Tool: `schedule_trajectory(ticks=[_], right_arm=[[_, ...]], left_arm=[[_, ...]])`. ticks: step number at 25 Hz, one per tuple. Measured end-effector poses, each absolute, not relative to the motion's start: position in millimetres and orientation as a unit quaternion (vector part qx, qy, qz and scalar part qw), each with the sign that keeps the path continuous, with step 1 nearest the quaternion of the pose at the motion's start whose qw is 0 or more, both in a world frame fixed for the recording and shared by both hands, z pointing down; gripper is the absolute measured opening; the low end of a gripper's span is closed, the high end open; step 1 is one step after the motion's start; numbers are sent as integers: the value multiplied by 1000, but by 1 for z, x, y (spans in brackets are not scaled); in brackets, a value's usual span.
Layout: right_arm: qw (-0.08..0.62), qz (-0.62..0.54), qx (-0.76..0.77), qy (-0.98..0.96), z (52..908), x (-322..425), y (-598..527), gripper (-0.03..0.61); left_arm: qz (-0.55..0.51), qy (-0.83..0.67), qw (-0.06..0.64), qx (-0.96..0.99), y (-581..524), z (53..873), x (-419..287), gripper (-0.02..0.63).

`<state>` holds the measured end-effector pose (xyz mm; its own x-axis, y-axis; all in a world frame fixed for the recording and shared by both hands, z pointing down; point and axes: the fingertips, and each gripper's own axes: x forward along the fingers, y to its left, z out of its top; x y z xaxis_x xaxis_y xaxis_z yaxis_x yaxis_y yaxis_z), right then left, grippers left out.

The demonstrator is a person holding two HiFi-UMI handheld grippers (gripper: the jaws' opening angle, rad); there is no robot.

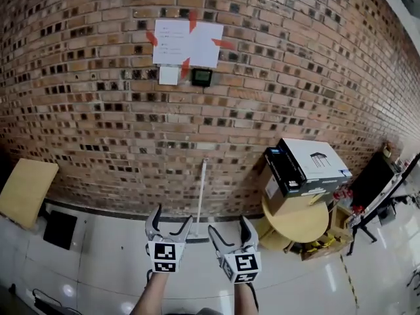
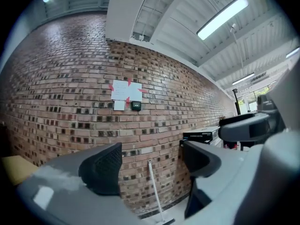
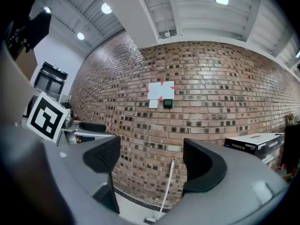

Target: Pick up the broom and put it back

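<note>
Two stacked boxes (image 1: 308, 165) — contents unseen — sit right of the broom (image 1: 201, 195).

The left hand-held gripper (image 1: 172, 219) and the right hand-held gripper (image 1: 230, 227) are held side by side, jaws apart and empty, facing a brick wall (image 1: 98, 110) against which a white-handled broom (image 1: 201, 189) stands nearly upright. Sheets of paper (image 1: 187, 43) fixed with red tape hang high on the wall, just above a small dark panel (image 1: 201, 77). At right, a black-and-white carton (image 1: 305, 166) sits tilted over a round yellow desk (image 1: 298, 220); a yellow board (image 1: 26, 189) lies at far left.
</note>
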<state>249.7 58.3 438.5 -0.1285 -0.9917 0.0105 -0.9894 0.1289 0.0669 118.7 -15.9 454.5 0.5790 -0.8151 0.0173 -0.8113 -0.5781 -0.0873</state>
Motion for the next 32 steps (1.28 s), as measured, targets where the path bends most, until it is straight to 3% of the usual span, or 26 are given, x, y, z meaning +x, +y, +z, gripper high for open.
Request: schedule_trajectory(ticks=[12, 19, 25, 32], right_arm=[[15, -16, 616, -787, 444, 241, -53, 422], [-26, -35, 604, -796, 419, 245, -115, 422], [-15, -15, 580, -814, 440, 222, -162, 422], [-18, -40, 641, -766, 433, 200, -244, 422]], left_arm=[[-26, 511, 18, -859, -105, 465, 87, 408], [-35, 536, 37, -843, -149, 447, 84, 406], [-58, 553, 38, -830, -185, 467, 56, 405], [-40, 539, 37, -841, -276, 468, 21, 405]])
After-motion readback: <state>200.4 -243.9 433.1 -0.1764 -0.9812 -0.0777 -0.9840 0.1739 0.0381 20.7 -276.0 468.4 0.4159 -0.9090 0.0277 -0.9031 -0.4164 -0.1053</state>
